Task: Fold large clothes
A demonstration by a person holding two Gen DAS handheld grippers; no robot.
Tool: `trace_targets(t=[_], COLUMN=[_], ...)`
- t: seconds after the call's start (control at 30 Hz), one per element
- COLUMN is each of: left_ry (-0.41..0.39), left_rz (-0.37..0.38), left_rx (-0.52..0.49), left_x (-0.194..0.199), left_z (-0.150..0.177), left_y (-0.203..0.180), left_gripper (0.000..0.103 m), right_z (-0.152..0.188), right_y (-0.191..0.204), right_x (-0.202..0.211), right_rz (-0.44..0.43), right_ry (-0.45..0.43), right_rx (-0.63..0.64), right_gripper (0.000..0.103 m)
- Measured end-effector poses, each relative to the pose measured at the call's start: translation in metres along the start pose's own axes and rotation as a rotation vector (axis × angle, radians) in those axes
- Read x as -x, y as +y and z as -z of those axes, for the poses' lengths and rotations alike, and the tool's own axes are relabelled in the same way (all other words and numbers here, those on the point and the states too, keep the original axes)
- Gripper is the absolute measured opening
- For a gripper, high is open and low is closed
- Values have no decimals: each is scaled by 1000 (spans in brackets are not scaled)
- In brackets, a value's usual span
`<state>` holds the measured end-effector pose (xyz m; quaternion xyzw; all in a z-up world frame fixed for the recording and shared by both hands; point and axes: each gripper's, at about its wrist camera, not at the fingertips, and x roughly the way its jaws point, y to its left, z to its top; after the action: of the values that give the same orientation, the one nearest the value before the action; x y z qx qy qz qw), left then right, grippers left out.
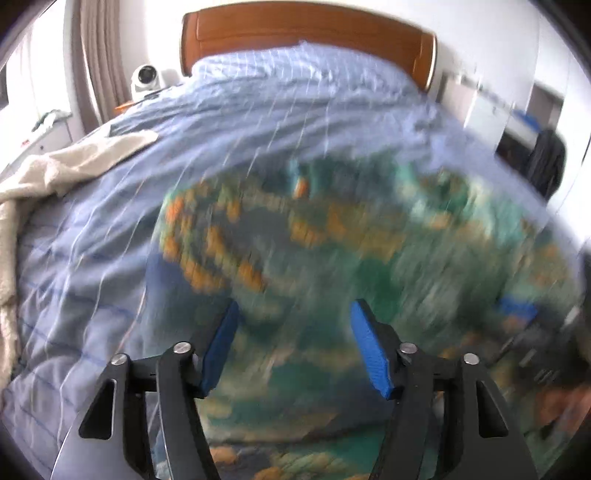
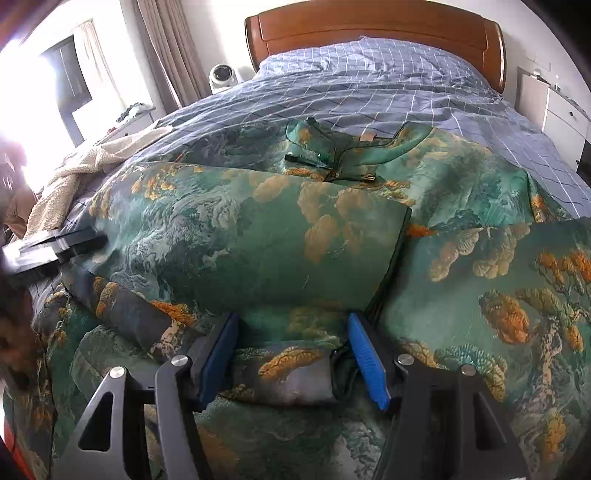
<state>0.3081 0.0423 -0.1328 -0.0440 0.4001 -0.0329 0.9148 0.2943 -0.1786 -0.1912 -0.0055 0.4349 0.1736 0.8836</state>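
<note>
A large green robe (image 2: 280, 251) printed with orange trees and clouds lies spread on the blue checked bedspread (image 2: 369, 85), its collar (image 2: 332, 155) toward the headboard. One sleeve is folded across the body. My right gripper (image 2: 292, 318) is open low over the near part of the robe. A fold of cloth lies between its blue pads (image 2: 364, 354), and they do not pinch it. In the blurred left wrist view, my left gripper (image 1: 294, 308) hangs open above the robe (image 1: 332, 240) with nothing gripped. A black gripper frame (image 2: 59, 245) shows at the robe's left edge.
A cream fleece blanket (image 2: 74, 173) is bunched at the bed's left side. The wooden headboard (image 2: 369, 29) stands at the far end. Beside it to the left sits a white round device (image 2: 221, 75). A white drawer cabinet (image 2: 561, 114) stands on the right.
</note>
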Motion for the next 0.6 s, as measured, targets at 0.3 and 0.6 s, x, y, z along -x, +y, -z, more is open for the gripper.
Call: trace_targets(t=[0.3,0.6], left_ry=[109,91], left_rz=[-20,-68], left_rx=[135,60], left_x=[-112,-105], left_z=[-26,-23], left_y=[35,20], left_gripper=[80,87], right_z=[-3,0], right_y=[-3,-8], right_x=[-6,-8], right_rz=[-22,-59], right_ry=[-21,-43], right_rx=[-15,-41], right_gripper=[63,63])
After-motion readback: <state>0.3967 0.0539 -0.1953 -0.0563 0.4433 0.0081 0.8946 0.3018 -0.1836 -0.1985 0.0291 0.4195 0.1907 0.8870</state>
